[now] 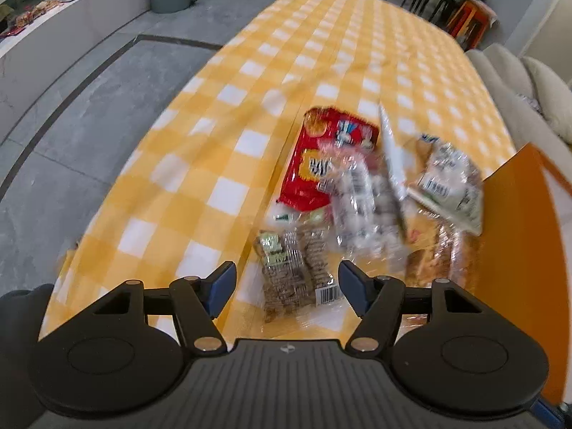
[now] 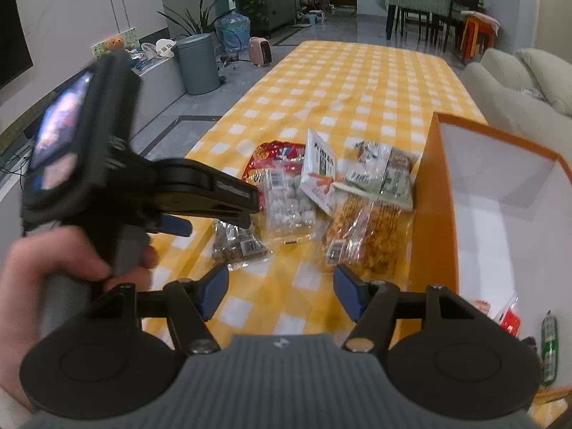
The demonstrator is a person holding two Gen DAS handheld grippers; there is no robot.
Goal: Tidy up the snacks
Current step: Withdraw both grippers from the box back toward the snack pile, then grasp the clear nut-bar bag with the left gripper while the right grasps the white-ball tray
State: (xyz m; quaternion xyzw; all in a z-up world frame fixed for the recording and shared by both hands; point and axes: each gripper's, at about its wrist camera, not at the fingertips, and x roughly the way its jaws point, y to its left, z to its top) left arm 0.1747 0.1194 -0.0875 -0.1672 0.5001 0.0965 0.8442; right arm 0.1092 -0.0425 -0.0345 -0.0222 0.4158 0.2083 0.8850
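Several snack packets lie on the yellow checked tablecloth (image 1: pixel 221 136). A clear packet of brown bars (image 1: pixel 293 271) lies just ahead of my open, empty left gripper (image 1: pixel 287 287). Behind it lie a red bag (image 1: pixel 321 157), a clear packet of white balls (image 1: pixel 364 207) and a green-white packet (image 1: pixel 450 186). In the right wrist view my right gripper (image 2: pixel 280 291) is open and empty above the cloth, before the brown bars packet (image 2: pixel 237 243) and a packet of golden sticks (image 2: pixel 368 236). The orange box (image 2: pixel 434 214) with a white inside stands at the right. The left gripper (image 2: pixel 246 198) hovers over the packets.
A few small snacks lie in the box's near corner (image 2: pixel 511 321). A beige sofa (image 2: pixel 514 100) runs along the table's right side. A grey bin (image 2: pixel 198 64) and a pink heater (image 2: pixel 261 52) stand on the floor at the left. A dining table (image 2: pixel 414 3) stands far back.
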